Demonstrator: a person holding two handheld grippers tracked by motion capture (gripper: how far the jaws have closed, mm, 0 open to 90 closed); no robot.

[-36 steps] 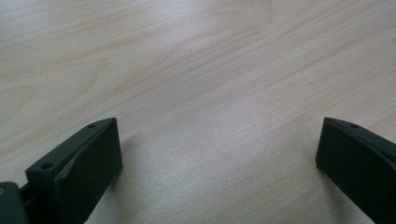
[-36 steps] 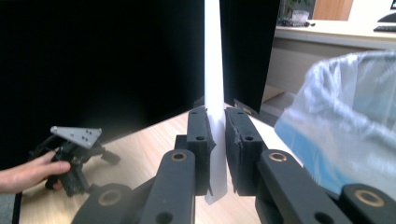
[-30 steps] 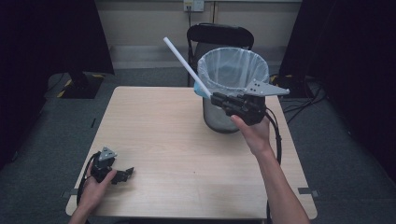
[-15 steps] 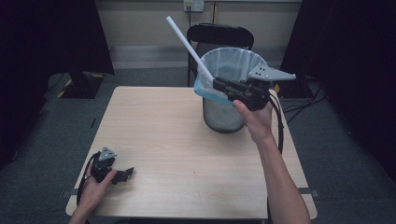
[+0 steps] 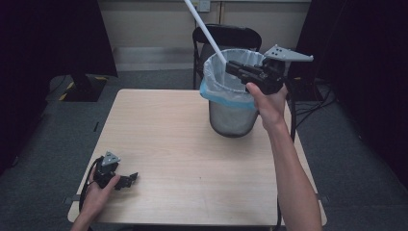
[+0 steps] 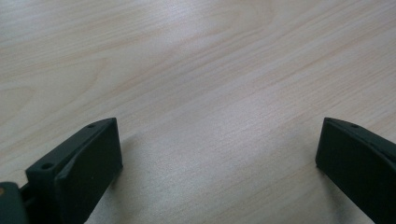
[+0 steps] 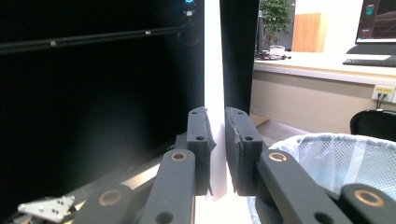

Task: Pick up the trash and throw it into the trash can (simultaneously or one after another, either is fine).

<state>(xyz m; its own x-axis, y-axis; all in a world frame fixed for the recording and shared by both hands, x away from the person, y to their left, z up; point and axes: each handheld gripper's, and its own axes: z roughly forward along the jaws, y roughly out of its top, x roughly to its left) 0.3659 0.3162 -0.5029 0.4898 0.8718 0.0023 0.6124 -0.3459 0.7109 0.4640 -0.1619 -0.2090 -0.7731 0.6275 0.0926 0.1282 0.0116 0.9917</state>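
I've got the right gripper (image 5: 230,66) up over the mouth of the bin (image 5: 232,103), jaws pinched tight on a long white stick (image 5: 206,31) that slants up and away to the top of the high view. From the right gripper view the same stick (image 7: 213,70) runs straight up between the two black pads (image 7: 199,140), squeezed from both sides, with the bin's pale blue liner (image 7: 336,161) just below and to one side. The bin stands on the far side of the wooden table (image 5: 159,144), in front of a black chair (image 5: 226,36). Down at the near left corner, my left hand (image 5: 98,192) rests on the tabletop with the left gripper (image 5: 129,180); in the left gripper view its jaws are spread wide with bare wood grain (image 6: 210,93) between them, gripping nothing. No lettering I can read anywhere: there's a dark screen (image 7: 378,21) in the far background, but whatever is on it is too small to make out.
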